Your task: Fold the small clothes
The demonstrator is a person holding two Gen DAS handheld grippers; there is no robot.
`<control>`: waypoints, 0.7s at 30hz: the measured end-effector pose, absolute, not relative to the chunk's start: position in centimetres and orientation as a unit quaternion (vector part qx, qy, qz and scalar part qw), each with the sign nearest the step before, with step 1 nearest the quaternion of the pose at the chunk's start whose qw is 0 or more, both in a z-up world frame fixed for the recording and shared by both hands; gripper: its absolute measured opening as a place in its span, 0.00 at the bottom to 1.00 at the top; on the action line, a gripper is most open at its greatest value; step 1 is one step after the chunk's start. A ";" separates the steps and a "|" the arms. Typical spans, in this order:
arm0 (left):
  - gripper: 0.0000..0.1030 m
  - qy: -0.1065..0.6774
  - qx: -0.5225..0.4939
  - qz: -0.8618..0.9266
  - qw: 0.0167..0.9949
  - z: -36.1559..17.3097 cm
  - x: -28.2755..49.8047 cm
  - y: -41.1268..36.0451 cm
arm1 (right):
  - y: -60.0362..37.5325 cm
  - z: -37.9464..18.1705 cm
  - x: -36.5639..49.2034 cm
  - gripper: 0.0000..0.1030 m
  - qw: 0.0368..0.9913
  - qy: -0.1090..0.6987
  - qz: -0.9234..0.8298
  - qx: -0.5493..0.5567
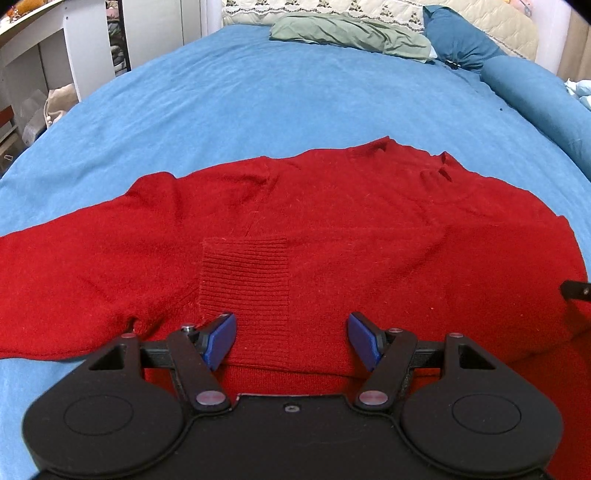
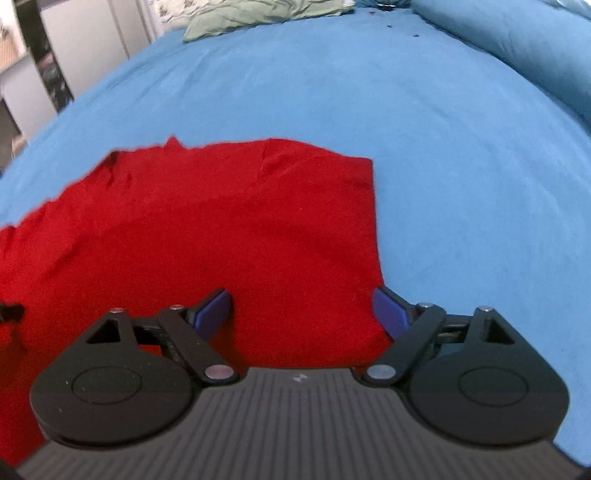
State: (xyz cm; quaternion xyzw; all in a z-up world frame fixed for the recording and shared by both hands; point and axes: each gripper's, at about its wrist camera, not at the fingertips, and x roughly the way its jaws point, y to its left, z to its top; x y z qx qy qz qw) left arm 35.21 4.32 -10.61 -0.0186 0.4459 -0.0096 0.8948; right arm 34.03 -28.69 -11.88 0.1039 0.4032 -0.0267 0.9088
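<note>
A red knit sweater (image 1: 332, 221) lies flat on the blue bed sheet (image 1: 258, 103), collar at the far side. One sleeve is folded across the body, its ribbed cuff (image 1: 245, 280) just ahead of my left gripper (image 1: 291, 338), which is open and empty above the near part of the sweater. The other sleeve spreads out to the left. In the right wrist view the sweater (image 2: 221, 236) has a straight folded right edge. My right gripper (image 2: 303, 314) is open and empty, straddling that edge near the near corner.
A green pillow (image 1: 351, 33) and a dark blue pillow (image 1: 458, 37) lie at the head of the bed. A blue bolster (image 1: 539, 99) runs along the right side. White furniture (image 1: 55, 55) stands left of the bed.
</note>
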 end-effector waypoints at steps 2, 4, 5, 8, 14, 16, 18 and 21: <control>0.70 0.445 -0.017 -0.010 0.895 -10.6 35.2 4.3 | -28.6 -10.6 34.1 0.98 0.919 0.379 -0.013 0.105; 0.70 0.442 -0.016 -0.011 0.897 -10.7 35.1 4.3 | -28.2 -9.9 35.2 0.98 0.926 0.363 0.008 0.098; 0.70 0.442 -0.016 -0.011 0.897 -10.7 35.0 4.3 | -28.0 -10.0 36.2 0.98 0.926 0.366 0.013 0.089; 0.70 0.443 -0.018 -0.010 0.896 -10.7 35.1 4.3 | -28.3 -11.8 39.4 0.97 0.916 0.391 -0.008 0.083; 0.70 0.444 -0.026 -0.012 0.896 -10.6 35.2 4.6 | -29.1 -12.2 40.4 1.00 0.920 0.384 -0.021 0.081; 0.70 0.448 -0.034 -0.014 0.893 -10.2 35.2 4.9 | -28.8 -10.9 39.4 1.00 0.923 0.377 -0.011 0.078; 0.70 0.456 -0.058 -0.013 0.888 -9.5 35.0 5.5 | -27.8 -9.3 38.1 1.00 0.926 0.371 0.002 0.069; 0.71 0.463 -0.108 -0.003 0.880 -7.7 33.9 7.7 | -25.2 -6.7 35.6 1.00 0.924 0.377 0.014 0.057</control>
